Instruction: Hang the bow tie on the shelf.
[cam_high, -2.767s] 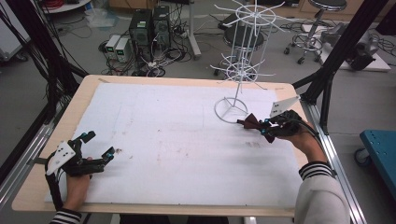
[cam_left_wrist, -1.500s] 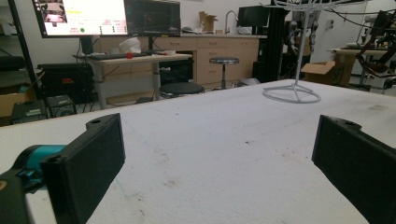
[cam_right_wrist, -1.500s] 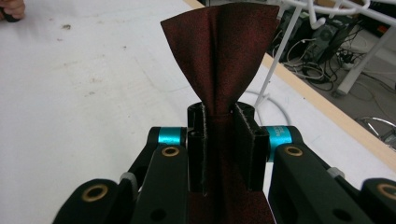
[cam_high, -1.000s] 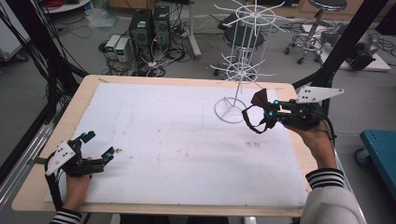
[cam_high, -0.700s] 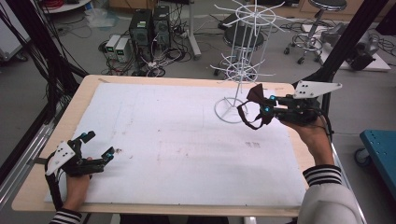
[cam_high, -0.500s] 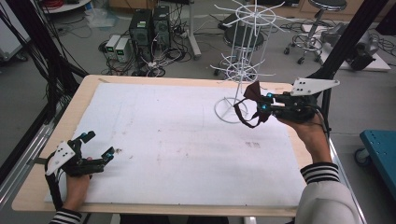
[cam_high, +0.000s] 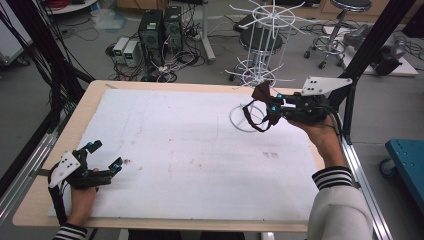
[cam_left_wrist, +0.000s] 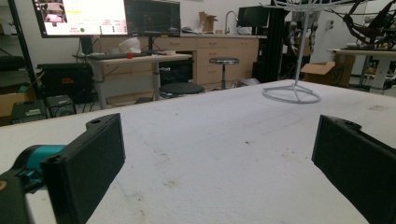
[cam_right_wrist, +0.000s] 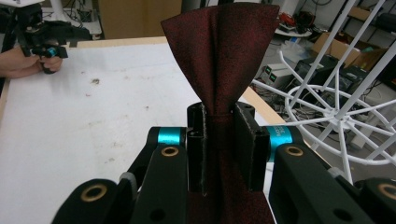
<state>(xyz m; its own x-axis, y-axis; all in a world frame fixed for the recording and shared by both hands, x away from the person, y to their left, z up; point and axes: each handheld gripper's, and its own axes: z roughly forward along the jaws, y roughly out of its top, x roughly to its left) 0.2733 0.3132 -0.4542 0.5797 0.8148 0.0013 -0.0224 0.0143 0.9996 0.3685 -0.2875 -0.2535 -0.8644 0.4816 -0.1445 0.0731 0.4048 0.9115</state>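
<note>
My right gripper (cam_high: 272, 108) is shut on a dark red bow tie (cam_high: 261, 95), held in the air beside the white wire rack (cam_high: 265, 50) at the table's far right. The tie's black strap (cam_high: 251, 119) hangs in a loop below the jaws. In the right gripper view the bow tie (cam_right_wrist: 219, 51) stands upright, pinched at its knot between the pads of my right gripper (cam_right_wrist: 219, 135), with the rack's spokes (cam_right_wrist: 336, 112) close on the right. My left gripper (cam_high: 102, 156) rests open on the white table cover near the front left corner, with nothing between its fingers (cam_left_wrist: 88, 163).
The rack's round wire base (cam_high: 248, 117) sits on the cover (cam_high: 190, 150) under the tie. The left gripper view shows that base (cam_left_wrist: 292, 94) far ahead. Computers and cables (cam_high: 155, 35), stools (cam_high: 345, 10) and a black frame post (cam_high: 372, 42) stand beyond the table.
My right hand has lifted the bow tie off the table and carried it up and left toward the rack's stem. The left gripper has stayed in place.
</note>
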